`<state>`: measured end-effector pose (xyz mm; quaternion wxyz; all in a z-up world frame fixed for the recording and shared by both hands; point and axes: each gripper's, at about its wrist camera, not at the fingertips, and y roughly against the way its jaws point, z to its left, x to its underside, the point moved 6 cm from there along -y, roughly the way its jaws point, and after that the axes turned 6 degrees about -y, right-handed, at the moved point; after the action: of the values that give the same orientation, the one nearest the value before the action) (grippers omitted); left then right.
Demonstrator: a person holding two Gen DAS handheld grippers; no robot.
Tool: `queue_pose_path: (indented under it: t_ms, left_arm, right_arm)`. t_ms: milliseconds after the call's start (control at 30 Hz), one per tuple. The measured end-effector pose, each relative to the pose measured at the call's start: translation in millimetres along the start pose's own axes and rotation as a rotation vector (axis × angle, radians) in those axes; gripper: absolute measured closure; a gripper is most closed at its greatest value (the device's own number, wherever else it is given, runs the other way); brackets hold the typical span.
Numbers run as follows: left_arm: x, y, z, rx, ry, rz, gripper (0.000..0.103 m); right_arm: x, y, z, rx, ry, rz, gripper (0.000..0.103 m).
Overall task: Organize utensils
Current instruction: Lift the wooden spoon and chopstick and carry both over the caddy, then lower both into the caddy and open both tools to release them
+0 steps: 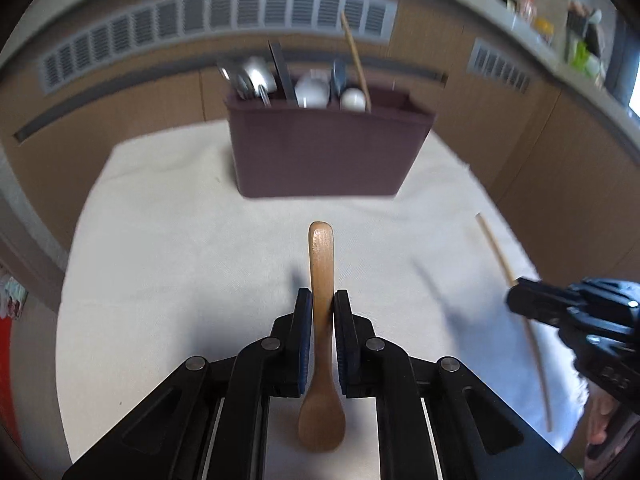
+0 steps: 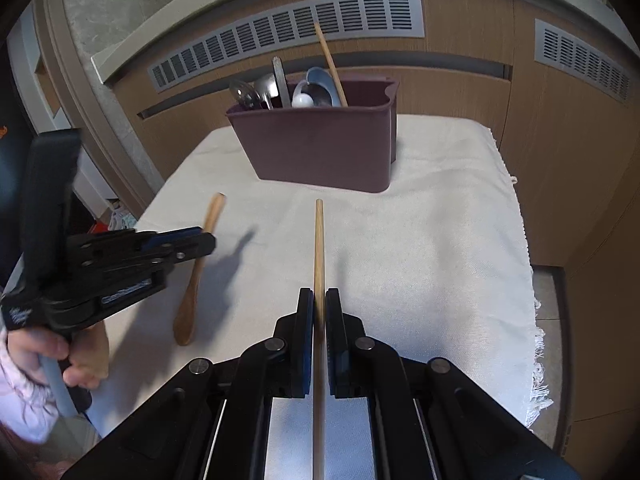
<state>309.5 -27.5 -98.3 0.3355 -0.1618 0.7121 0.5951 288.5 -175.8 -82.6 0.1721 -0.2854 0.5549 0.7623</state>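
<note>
My left gripper (image 1: 322, 300) is shut on a wooden spoon (image 1: 320, 264), handle pointing forward and bowl back toward the camera; it is held above the cloth. My right gripper (image 2: 319, 299) is shut on a thin wooden chopstick (image 2: 319, 240) that points forward. A dark purple utensil caddy (image 1: 328, 152) stands ahead on the white cloth, also in the right wrist view (image 2: 324, 148). It holds metal spoons, white spoons, a dark flat utensil and one upright chopstick (image 2: 330, 64). The left gripper (image 2: 208, 240) with the spoon (image 2: 192, 284) shows at the left of the right wrist view; the right gripper (image 1: 514, 298) with its chopstick (image 1: 496, 246) shows at the right of the left wrist view.
A white cloth (image 2: 440, 240) with a fringed right edge covers the small table. Wooden panels with vent grilles (image 2: 288, 36) stand behind the table. The person's hand (image 2: 44, 352) holds the left gripper at the lower left.
</note>
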Motion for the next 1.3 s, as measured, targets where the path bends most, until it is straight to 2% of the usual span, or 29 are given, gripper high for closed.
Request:
queue_pose_path:
  t_ms: [133,233,433,533,633,700,867,1133,1300]
  left_arm:
    - [-13.7,48.3,-3.0,-0.001,0.033,-0.153,0.092]
    - [-51.0,79.3,-2.7,0.017,0.017,-0.249,0.092]
    - [-147.8,158.2,-7.6,0.083,-0.034,-0.480,0.092]
    - [-191.9,184.1,-8.1,0.061,-0.065,-0.593,0.092]
    - [-221.6,191.9,-3.1,0.033,-0.082,-0.657,0.092]
    - [-236.7,184.8,5.2,0.035,-0.070,-0.666,0.092]
    - [-248.2,146.4,32.1,0.041,-0.024,-0.644,0.092]
    - [-233.5,63.4,61.9,0.054,0.021,-0.509,0.092]
    - [-214.9,10.3,70.3,0.092,0.058,-0.407,0.092]
  right_arm:
    - [-7.2,20.4,8.9,-0.015,0.010,-0.059,0.098]
    - [-26.4,43.4,15.7,-0.034,0.012,-0.133,0.098]
    - [-114.6,117.0,35.8,-0.017,0.092,-0.386,0.098]
    - [-163.6,151.5,44.7,0.000,0.120,-0.537,0.098]
    - [-203.9,168.4,51.1,-0.001,0.134,-0.648,0.098]
    - [-222.0,167.6,53.1,-0.009,0.134,-0.683,0.098]
    - [-245.6,140.9,53.9,-0.012,0.133,-0.730,0.098]
    - [-252.5,56.5,37.4,0.012,0.124,-0.629,0.098]
    - [-244.8,11.4,21.2,0.018,0.104,-0.545,0.098]
